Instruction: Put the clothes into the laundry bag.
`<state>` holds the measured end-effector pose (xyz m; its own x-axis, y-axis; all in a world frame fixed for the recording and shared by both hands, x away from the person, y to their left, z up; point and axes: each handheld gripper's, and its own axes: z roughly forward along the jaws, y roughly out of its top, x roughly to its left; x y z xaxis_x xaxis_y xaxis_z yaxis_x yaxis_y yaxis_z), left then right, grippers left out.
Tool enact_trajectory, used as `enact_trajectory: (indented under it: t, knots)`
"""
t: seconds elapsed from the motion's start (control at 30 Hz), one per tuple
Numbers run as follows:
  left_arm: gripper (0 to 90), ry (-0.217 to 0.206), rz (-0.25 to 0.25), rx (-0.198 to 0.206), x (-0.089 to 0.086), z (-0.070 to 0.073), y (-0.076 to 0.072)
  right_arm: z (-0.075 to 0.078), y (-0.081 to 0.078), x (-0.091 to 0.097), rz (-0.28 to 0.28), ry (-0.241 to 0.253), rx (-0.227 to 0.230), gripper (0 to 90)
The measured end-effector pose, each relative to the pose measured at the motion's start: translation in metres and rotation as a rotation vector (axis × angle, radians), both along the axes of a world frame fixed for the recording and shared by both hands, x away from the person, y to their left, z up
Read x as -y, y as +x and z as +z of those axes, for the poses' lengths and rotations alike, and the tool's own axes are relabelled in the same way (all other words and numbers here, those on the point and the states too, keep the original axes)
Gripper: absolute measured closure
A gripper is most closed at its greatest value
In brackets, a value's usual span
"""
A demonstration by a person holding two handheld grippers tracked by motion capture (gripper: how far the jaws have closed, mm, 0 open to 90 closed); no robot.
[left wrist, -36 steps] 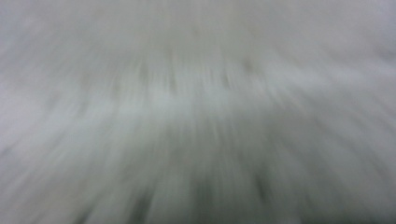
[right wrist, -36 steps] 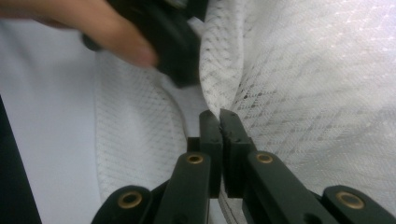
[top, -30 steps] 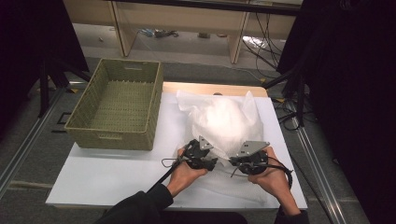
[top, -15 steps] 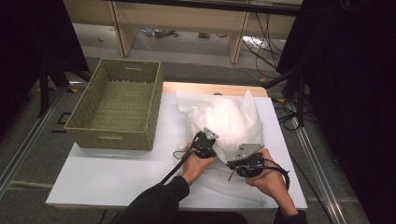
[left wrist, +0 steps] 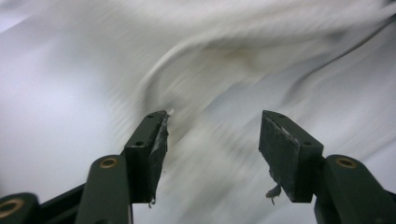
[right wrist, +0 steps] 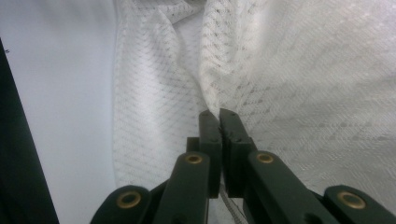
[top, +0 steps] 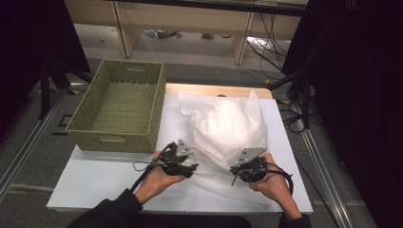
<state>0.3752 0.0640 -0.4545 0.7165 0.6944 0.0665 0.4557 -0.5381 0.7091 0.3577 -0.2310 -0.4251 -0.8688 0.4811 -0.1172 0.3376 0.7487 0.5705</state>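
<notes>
White table (top: 95, 180) carries a woven basket (top: 121, 107), empty, well apart from both sets of fingers, off beyond the left gripper (top: 187, 167). A white mesh bag (top: 228, 126) lies bunched ahead of both grippers; its thin near hem runs flat between them. Right gripper (top: 236, 172): the right gripper view has its fingers (right wrist: 210, 135) pressed together on a fold of the mesh bag (right wrist: 289, 84), fabric rising directly off the tips. Left gripper (left wrist: 212, 140): jaws have just been opening and stand about half wide; fingers (left wrist: 152, 140) are bare, with blurred mesh ahead of the tips and nothing clamped. Judgement: step in hand is a re-grip of the hem by the left gripper while the right pins its corner. To do it well, keep the right clamp steady, bring the left tips low to the hem, take a single layer, close fully before pulling, avoid bunching.
</notes>
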Motion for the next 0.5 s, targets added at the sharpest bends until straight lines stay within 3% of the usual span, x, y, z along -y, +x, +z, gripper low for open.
enact_trajectory:
  t: [0.07,0.1,0.13,0.2,0.23,0.27,0.3,0.37,0.4,0.47,0.5]
  knots:
    - [41.7,0.006,0.018,-0.002,-0.01,-0.003,0.003,0.0,-0.001,0.0,-0.002,0.001,-0.003,89.8]
    - [42.1,-0.03,0.043,-0.047,-0.02,-0.012,0.012,0.001,-0.003,-0.001,-0.023,0.008,-0.016,89.7]
    - [42.3,-0.062,0.066,-0.086,-0.021,-0.015,0.016,0.001,-0.002,-0.001,0.0,-0.003,-0.002,89.7]
    - [49.6,-0.097,0.033,-0.116,-0.022,-0.019,0.022,0.0,-0.001,-0.001,0.007,0.004,0.002,89.7]
    - [51.0,-0.107,0.016,-0.158,-0.021,-0.019,0.024,0.001,-0.002,-0.001,-0.001,-0.002,0.006,89.8]
    - [52.3,-0.134,0.019,-0.164,-0.018,-0.02,0.024,0.0,-0.003,-0.001,-0.018,0.008,-0.008,89.7]
    - [56.6,-0.12,-0.005,-0.169,-0.016,-0.019,0.022,0.0,-0.003,0.0,-0.028,0.009,-0.015,89.7]
    - [60.0,-0.079,-0.035,-0.16,-0.011,-0.019,0.018,-0.001,0.0,0.001,0.008,0.007,0.013,89.7]
    - [66.4,-0.048,-0.064,-0.161,-0.01,-0.019,0.018,-0.001,0.0,0.001,0.009,0.007,0.013,89.6]
    - [81.9,-0.018,-0.068,-0.174,-0.009,-0.023,0.017,-0.002,0.0,0.0,0.011,0.008,0.009,89.6]
    - [85.7,-0.012,-0.068,-0.184,-0.01,-0.023,0.014,-0.001,-0.003,0.0,-0.021,0.012,-0.019,89.6]
